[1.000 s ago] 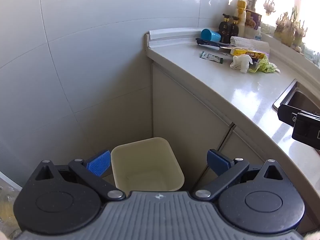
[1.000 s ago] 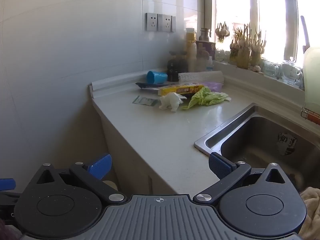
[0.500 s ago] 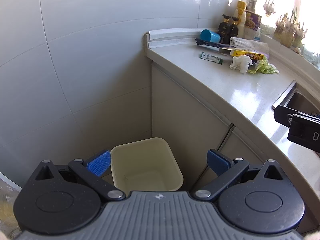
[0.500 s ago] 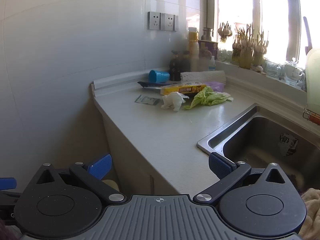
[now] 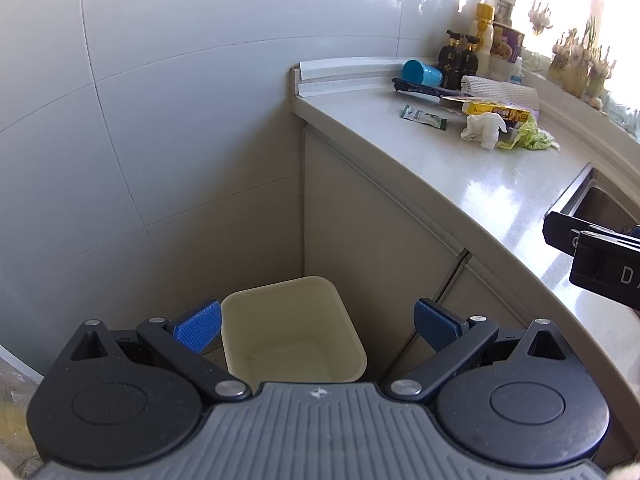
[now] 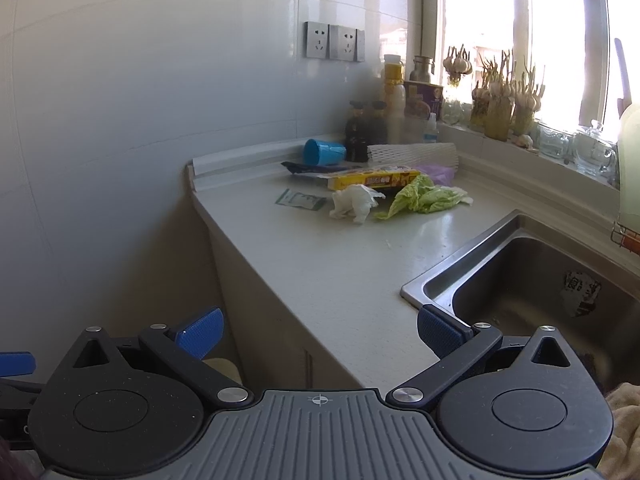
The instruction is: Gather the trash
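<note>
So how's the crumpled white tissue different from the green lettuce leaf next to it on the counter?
The crumpled tissue is white paper, bunched into a compact wad; the lettuce leaf is pale green, wrinkled and spread out flatter and wider. The tissue lies nearer the counter's open end, the leaf nearer the sink. Both lie loose on the counter, untouched by either gripper.

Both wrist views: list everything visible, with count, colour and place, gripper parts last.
bin: 1, cream, floor at the counter's end
counter: 1, pale grey, along the wall
sink: 1, steel, set in counter
crumpled tissue: 1, white, mid counter
lettuce leaf: 1, green, right of tissue
yellow box: 1, behind tissue
sachet: 1, green-white, left of tissue
cup: 1, blue, lying near wall
dark wrapper: 1, beside cup
foam net: 1, white, back of counter
dark bottles: 2, back corner
sockets: 3, grey, wall
left gripper: open
right gripper: open
</note>
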